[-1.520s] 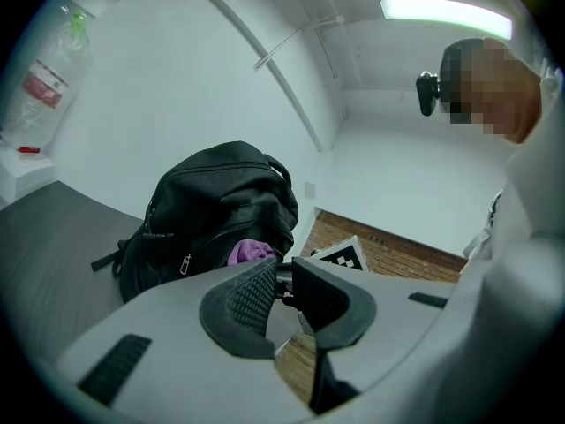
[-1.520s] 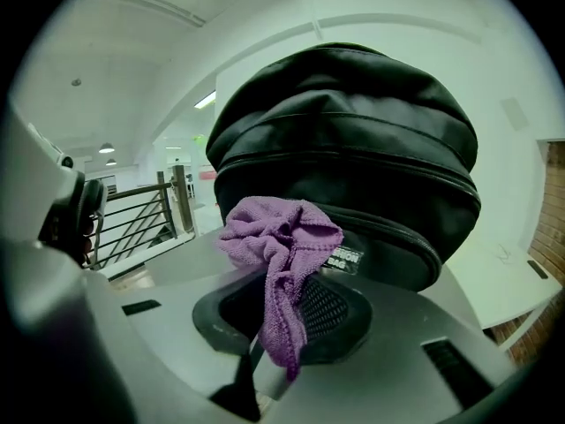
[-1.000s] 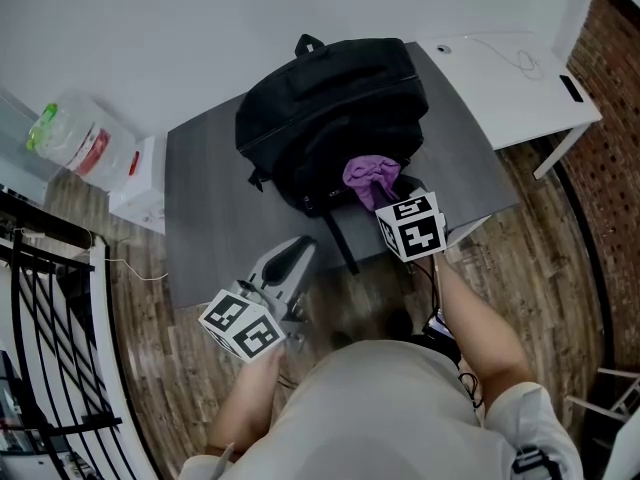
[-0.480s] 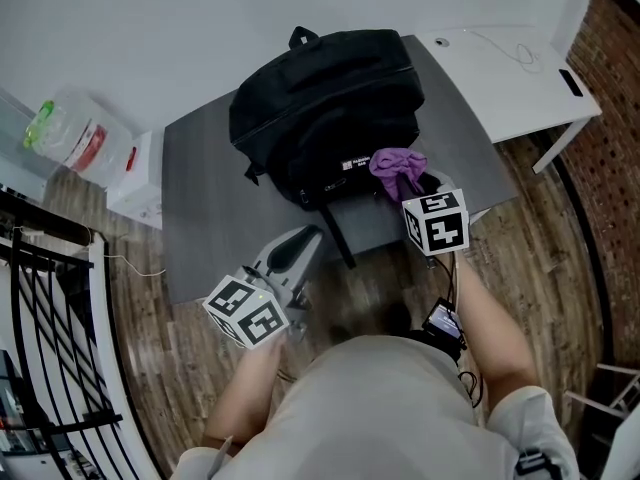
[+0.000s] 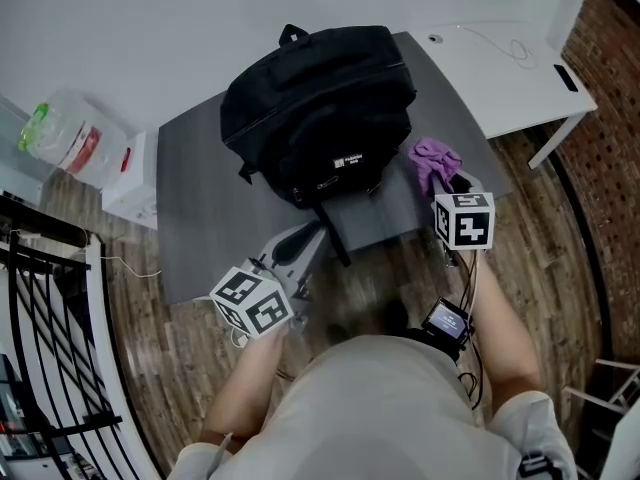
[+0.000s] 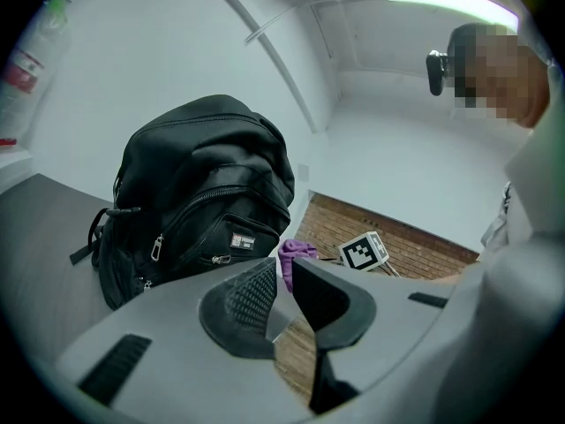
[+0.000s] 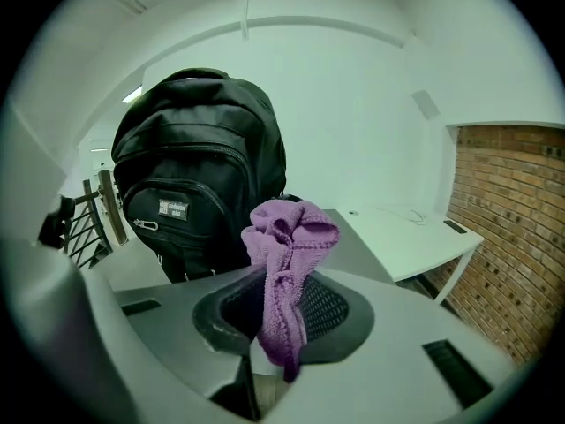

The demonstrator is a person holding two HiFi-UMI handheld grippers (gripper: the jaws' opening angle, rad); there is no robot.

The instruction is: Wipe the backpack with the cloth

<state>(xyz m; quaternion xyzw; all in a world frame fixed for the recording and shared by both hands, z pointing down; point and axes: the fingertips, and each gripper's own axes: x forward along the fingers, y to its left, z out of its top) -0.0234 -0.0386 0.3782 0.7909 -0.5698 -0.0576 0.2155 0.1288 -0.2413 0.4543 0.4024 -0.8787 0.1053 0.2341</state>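
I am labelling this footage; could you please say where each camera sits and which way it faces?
Head view: on the person's head, facing steeply down at the backpack on the table; shows torso, forearms, left hand-held gripper and right hand-held gripper.
Left gripper view: on the left one, facing along its empty, parted jaws at the backpack; torso at right.
Right gripper view: on the right one, facing along jaws shut on the cloth; no body shows.
Shared: all three show backpack and cloth.

Backpack label (image 5: 347,161) print too small.
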